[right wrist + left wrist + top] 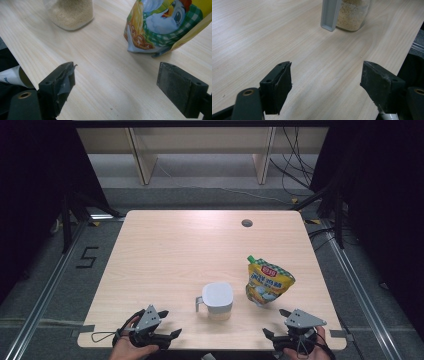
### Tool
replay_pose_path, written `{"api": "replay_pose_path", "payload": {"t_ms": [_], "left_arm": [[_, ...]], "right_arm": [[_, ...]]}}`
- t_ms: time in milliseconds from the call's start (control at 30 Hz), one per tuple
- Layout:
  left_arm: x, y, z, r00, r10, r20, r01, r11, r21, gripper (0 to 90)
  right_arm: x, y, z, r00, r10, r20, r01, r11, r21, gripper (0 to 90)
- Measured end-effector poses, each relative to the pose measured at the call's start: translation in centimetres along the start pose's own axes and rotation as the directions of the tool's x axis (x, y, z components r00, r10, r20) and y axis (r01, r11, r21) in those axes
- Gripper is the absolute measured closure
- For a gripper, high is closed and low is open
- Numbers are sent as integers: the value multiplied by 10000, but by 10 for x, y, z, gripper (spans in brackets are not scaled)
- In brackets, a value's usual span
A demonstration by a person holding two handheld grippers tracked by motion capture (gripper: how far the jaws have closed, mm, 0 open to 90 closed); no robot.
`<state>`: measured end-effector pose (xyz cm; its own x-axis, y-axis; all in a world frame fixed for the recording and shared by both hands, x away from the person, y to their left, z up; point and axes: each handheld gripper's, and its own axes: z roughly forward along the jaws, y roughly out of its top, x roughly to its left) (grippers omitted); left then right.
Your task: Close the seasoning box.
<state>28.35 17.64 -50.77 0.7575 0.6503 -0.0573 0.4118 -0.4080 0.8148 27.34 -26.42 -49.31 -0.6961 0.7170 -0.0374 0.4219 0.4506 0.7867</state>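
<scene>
Both grippers are held low at the bottom edge of the high view, w/ nothing gripped. The left gripper [161, 336] sits at lower left, jaws spread wide apart; in the left gripper view only bare tabletop [262, 37] lies between them. The right gripper [276, 331] sits at lower right, jaws likewise wide open over bare wood.

The jar [217, 300], w/ a white lid and a grey handle [330, 13] on its left side, stands lower centre of the high view, approx. between the two grippers and near the front edge. It's seen to be part-filled w/ pale grains [71, 13]. The pouch [267, 281], yellow-green w/ a green cap at its top, stands just right of the jar, not touching it as far as can be told.

Step in hand is judged to be the first reach: pouch by the right gripper, jar by the left.

- The pouch is soft and prob. top-heavy, so it should be pinched at the mid body or near the neck, not at the base, and the jaws closed gently so it isn't tipped or squeezed.
- The jar should be steadied via the handle, w/ the jaws lined up across its flat sides.
- Approaches should be kept low and slow; the two things stand close, so one may be knocked by a wide swing.
</scene>
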Motion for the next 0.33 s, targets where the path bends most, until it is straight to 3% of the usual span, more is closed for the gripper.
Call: {"api": "replay_pose_path", "payload": {"t_ms": [267, 300, 333], "left_arm": [[2, 1, -1, 10000, 14, -47, -14, 10000, 47, 244], [4, 1, -3, 9997, 241, -74, -239, 9994, 260, 244], [5, 2, -2, 9994, 311, -166, -309, 9995, 118, 244]], "right_arm": [[-1, -1, 0, 9998, 55, 196, -56, 10000, 50, 160], [-1, -1, 1, 9999, 119, -2, -119, 9999, 112, 160], [0, -1, 0, 9998, 155, 148, -157, 9998, 129, 160]]}}
